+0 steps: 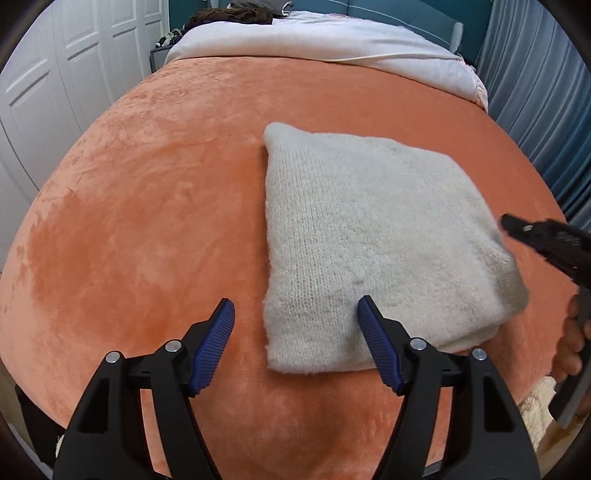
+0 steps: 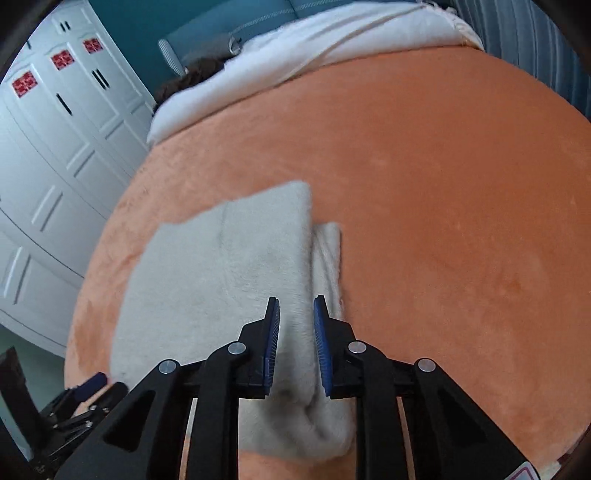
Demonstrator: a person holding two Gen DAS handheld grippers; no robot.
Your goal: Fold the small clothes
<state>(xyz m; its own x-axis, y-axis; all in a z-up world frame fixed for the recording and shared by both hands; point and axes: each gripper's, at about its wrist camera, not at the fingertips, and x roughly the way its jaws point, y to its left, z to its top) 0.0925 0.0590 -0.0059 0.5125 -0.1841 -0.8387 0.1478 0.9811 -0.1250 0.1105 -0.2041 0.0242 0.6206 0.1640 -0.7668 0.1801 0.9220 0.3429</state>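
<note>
A folded pale grey knit sweater lies on the orange plush blanket of a bed. My left gripper is open, its jaws wide over the sweater's near left corner. One blue pad hangs above the knit and the other above the blanket, with nothing pinched. My right gripper has its jaws drawn narrow around the sweater's folded right edge. Fabric fills the gap between the pads and bunches just below them. In the left wrist view the right gripper comes in at that right edge, with a hand behind it.
A white duvet is heaped at the far end of the bed, with dark clothes behind it. White wardrobe doors stand to the left and a blue curtain to the right. Something cream and fluffy lies at the bed's near right edge.
</note>
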